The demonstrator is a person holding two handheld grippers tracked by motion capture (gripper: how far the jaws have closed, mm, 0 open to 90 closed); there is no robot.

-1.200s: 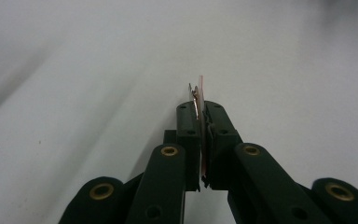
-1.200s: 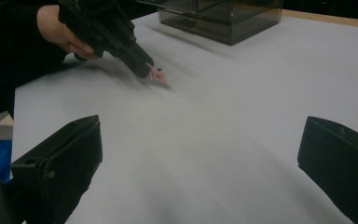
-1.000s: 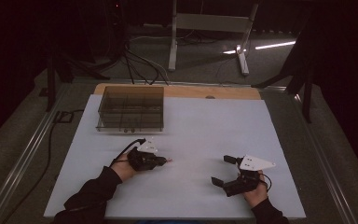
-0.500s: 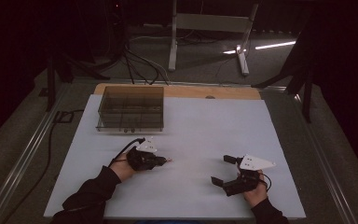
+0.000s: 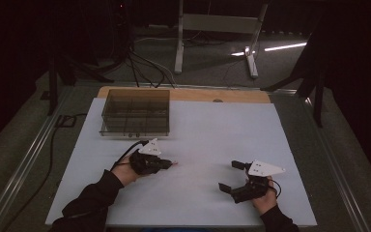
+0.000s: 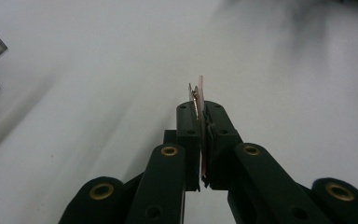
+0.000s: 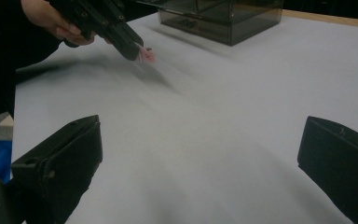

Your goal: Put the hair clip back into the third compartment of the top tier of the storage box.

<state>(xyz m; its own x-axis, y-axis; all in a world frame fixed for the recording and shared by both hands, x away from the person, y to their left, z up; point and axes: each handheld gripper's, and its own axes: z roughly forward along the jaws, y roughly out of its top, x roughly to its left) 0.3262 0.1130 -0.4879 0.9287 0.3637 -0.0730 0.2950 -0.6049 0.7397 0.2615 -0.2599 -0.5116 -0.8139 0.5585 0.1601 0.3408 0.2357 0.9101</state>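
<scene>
White-covered table (image 5: 198, 130) carries a smoky, seemingly compartmented box (image 5: 135, 113).

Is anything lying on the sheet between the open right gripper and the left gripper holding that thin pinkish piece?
No. In the high view, bare white sheet separates the right gripper from the left gripper clamping the thin pinkish piece.

High view overhead facing forward, 2 tool views close, sharing white table (image 5: 212, 130)

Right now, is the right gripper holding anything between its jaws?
No. The right gripper has its jaws spread wide apart, with just bare white table between them.
</scene>
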